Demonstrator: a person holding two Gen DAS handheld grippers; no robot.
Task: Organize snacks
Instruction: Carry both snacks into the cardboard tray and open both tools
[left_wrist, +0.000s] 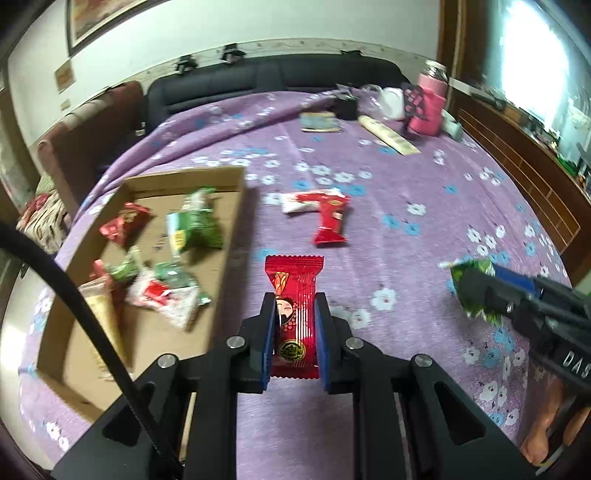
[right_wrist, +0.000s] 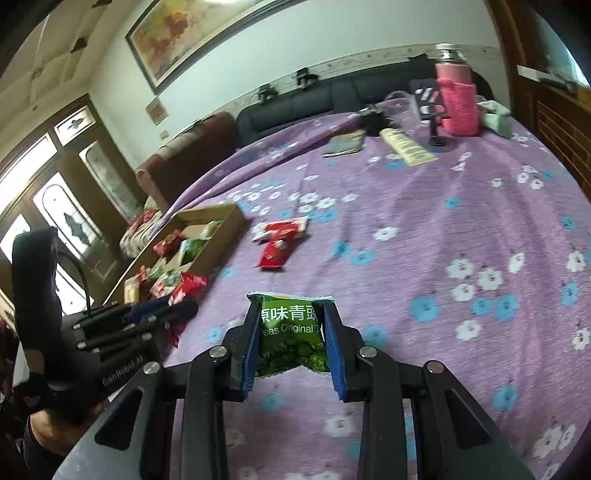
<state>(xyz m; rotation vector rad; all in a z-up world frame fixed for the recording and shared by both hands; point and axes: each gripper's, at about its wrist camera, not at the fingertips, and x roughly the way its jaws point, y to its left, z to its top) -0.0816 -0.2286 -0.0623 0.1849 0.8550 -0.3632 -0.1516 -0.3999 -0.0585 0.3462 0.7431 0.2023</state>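
Left gripper (left_wrist: 295, 332): clamps red snack packet (left_wrist: 294, 310) lengthwise.
Cardboard box (left_wrist: 236, 206): frame left, just beside; left hand nearer.
Right gripper (right_wrist: 291, 332): grips green pea packet (right_wrist: 291, 332).

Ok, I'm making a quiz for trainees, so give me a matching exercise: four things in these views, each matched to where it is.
Things:
1. red cartoon-print snack packet
2. green pea snack packet
3. pink knitted bottle
4. open cardboard box

Places:
A. far end of the cloth
B. in the right gripper fingers
C. holding sorted snacks
D. in the left gripper fingers

Pairs: 1-D, 2-B, 3-A, 4-C
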